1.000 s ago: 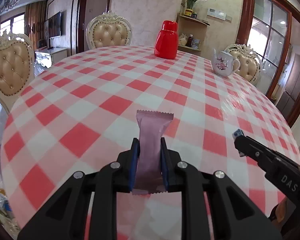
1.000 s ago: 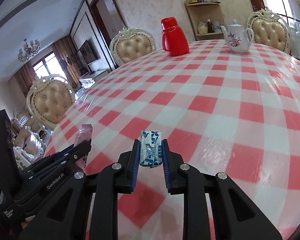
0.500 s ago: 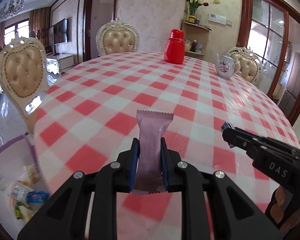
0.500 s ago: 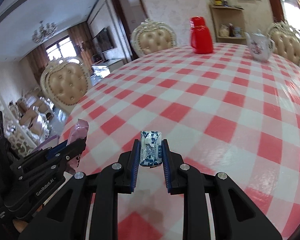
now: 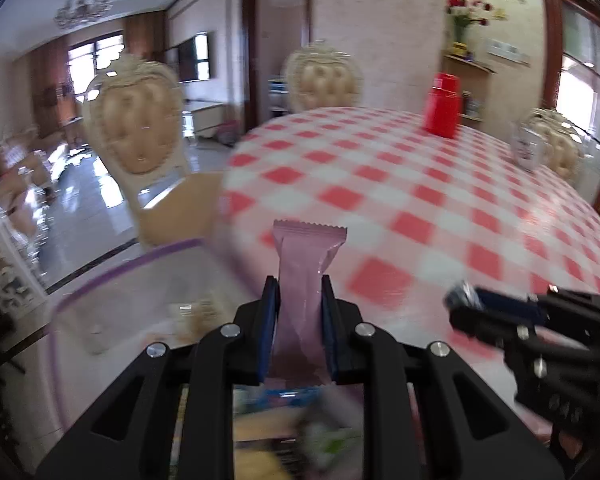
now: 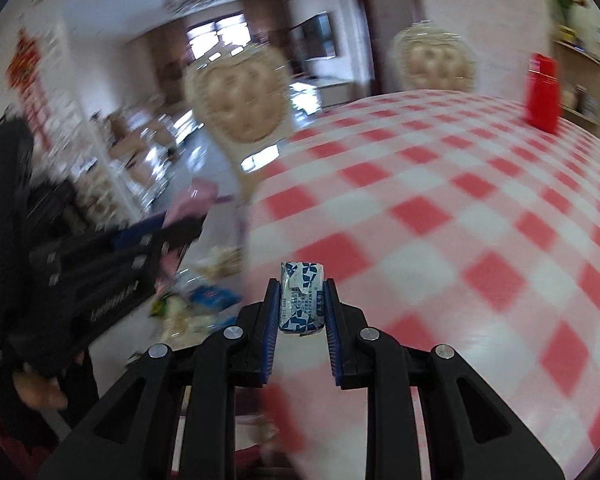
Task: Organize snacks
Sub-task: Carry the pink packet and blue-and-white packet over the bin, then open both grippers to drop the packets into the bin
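The left gripper (image 5: 296, 316) was clamped across the middle of a pink bar (image 5: 305, 280), light and crinkly, likely slippery. The right gripper (image 6: 302, 308) pinched a small blue-white candy (image 6: 302, 302), soft-wrapped, by its sides. Both hung at the table (image 5: 440, 208) edge, above a clear bin (image 5: 112, 304) of snacks.

Daylit, motion-blurred, fisheye-warped edges
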Available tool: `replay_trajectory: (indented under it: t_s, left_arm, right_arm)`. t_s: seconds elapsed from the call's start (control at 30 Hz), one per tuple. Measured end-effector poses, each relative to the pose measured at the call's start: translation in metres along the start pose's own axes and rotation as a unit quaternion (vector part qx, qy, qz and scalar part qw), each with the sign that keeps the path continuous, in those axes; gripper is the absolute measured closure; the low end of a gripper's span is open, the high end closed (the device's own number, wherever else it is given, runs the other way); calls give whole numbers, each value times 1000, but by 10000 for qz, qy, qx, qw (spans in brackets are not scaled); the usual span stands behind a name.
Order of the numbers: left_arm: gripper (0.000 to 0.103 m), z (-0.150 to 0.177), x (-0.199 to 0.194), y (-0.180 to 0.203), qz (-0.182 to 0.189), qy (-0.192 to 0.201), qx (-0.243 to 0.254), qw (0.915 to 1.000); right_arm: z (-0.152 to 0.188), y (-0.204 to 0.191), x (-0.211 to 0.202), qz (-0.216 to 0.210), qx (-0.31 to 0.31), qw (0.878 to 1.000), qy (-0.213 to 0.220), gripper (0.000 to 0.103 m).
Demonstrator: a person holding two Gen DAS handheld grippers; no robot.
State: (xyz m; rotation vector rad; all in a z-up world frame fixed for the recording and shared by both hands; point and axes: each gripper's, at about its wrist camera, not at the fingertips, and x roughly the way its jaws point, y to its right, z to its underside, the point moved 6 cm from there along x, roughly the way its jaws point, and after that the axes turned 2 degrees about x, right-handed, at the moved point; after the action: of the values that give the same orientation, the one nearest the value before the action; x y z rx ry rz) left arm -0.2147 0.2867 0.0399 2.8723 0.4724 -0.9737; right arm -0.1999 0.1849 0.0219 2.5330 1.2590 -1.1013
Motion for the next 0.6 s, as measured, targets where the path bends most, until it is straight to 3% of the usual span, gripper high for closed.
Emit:
replay_trajectory:
  t_s: [0.27, 0.3, 0.33, 0.37, 0.4, 0.43, 0.53, 0.6]
  left_arm:
    - [79, 20, 2, -87, -617, -220, -421, 9970]
    - [74, 21, 1, -97, -671, -218, -505, 9962]
    - [51, 21, 1, -103, -691, -187, -565, 9958]
    - [14, 20, -2, -110, -738, -109, -651, 9951]
    - [3, 19, -6, -116, -809, 45, -715, 9941]
    - [1, 19, -10, -119, -873, 152, -736, 9933]
    - [1, 19, -8, -126, -1154, 75, -752, 9904]
    - [1, 23, -4, -131, -1393, -181, -829, 9866]
  right_arm:
    - [11, -88, 41, -495, -859, 9939, -492, 81]
    - [13, -93, 44, -546, -928, 9929, -513, 80]
    - [14, -99, 46, -577, -993, 9919, -544, 75]
    - [16, -104, 50, -582, -1063, 9909, -593, 61]
    - [17, -107, 52, -562, -1093, 9906, -601, 48]
    - [18, -109, 51, -509, -1117, 9908, -564, 28]
    - [19, -113, 54, -327, -1196, 9910, -506, 21]
    - [20, -114, 56, -245, -1183, 9911, -563, 16]
